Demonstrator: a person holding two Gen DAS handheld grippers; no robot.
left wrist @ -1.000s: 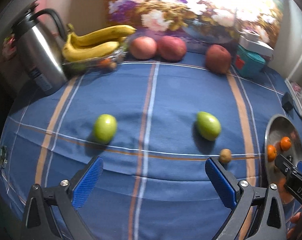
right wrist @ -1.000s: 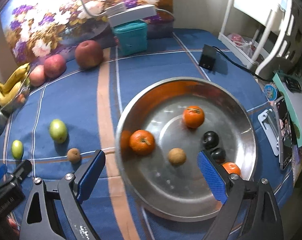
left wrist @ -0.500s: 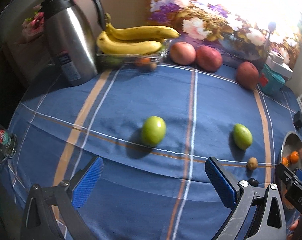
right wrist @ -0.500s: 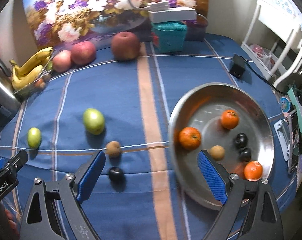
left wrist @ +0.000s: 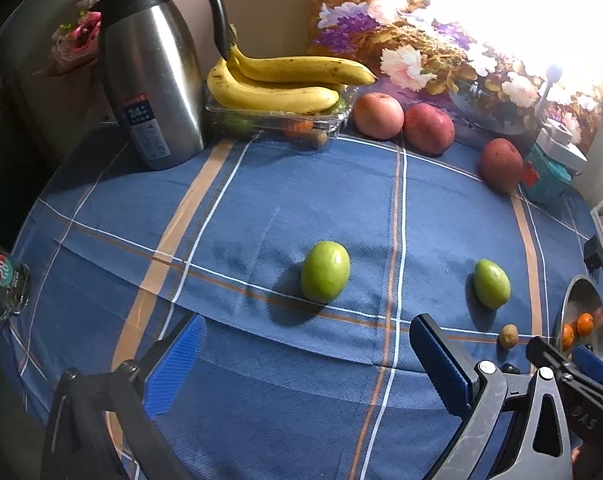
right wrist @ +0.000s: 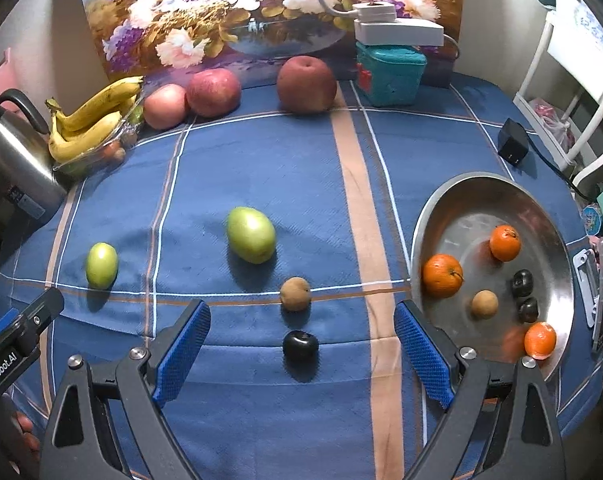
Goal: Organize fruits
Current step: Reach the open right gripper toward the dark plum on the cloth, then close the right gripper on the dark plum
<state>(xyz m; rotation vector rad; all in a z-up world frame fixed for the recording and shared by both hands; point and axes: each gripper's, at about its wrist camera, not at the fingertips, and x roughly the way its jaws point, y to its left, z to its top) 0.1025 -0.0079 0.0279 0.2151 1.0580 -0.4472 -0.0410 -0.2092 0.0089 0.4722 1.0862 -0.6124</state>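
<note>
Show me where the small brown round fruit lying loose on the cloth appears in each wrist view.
Left wrist view: small brown fruit at lower right, just left of the metal bowl's rim.
Right wrist view: small brown fruit below centre, directly above the dark fruit.
Shared landmark: the larger green fruit, up and left of it in both views.

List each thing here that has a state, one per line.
Left gripper: open, empty.
Right gripper: open, empty, above the dark fruit.
Metal bowl: holds six small fruits.
Clear tray: bananas on top.
Two green fruits: loose on the cloth.
Kettle: upright.
</note>
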